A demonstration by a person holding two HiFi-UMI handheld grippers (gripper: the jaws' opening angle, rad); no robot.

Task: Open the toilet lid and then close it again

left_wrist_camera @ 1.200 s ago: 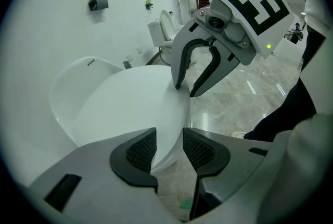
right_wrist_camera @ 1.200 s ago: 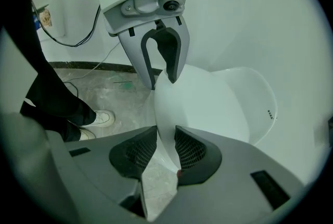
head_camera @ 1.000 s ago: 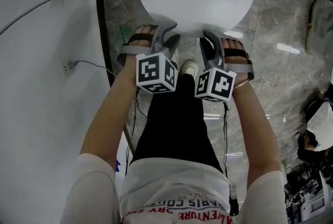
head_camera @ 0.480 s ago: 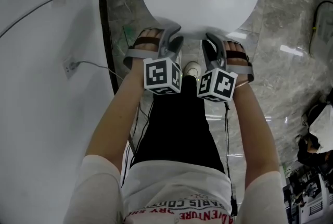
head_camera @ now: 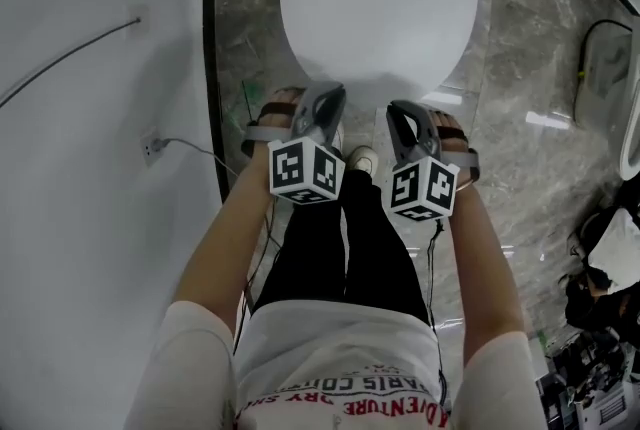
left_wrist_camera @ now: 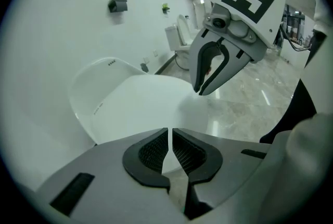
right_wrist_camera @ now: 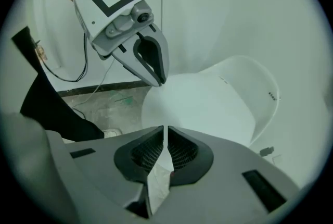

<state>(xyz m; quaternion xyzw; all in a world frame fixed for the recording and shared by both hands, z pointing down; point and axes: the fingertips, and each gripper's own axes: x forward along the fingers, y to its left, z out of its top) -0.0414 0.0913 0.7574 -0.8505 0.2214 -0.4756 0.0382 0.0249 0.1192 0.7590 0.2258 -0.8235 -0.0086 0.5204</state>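
The lid (head_camera: 380, 8) is white and lies down, or all but down. No view shows a gap under it. Its front rim sits right at the fingertips of both grippers and the rest of it stretches away beyond them.

The left gripper (head_camera: 325, 100) meets the rim's left front and the right gripper (head_camera: 398, 113) its right front, the two close beside each other. Both pairs of jaws have just been closing and stand at a hairline slit. Between the left pads (left_wrist_camera: 151, 150) and the right pads (right_wrist_camera: 182, 152) only the lid's white and a bit of floor (head_camera: 530, 148) show through, so nothing is pinched.

I take this as the very start of opening. The next move seems to call for hooking the closed tips under the rim and raising both hands evenly, so the lid swings back without twisting.

As for writing, the shirt (head_camera: 340, 358) below the fingers carries upside-down print, of which "PARIS" and "ADVENTURE" can be read. The cubes (head_camera: 305, 170) bear only black-and-white squares. A small dark mark on the toilet's back (left_wrist_camera: 99, 82), beyond the fingers, is too small to read.
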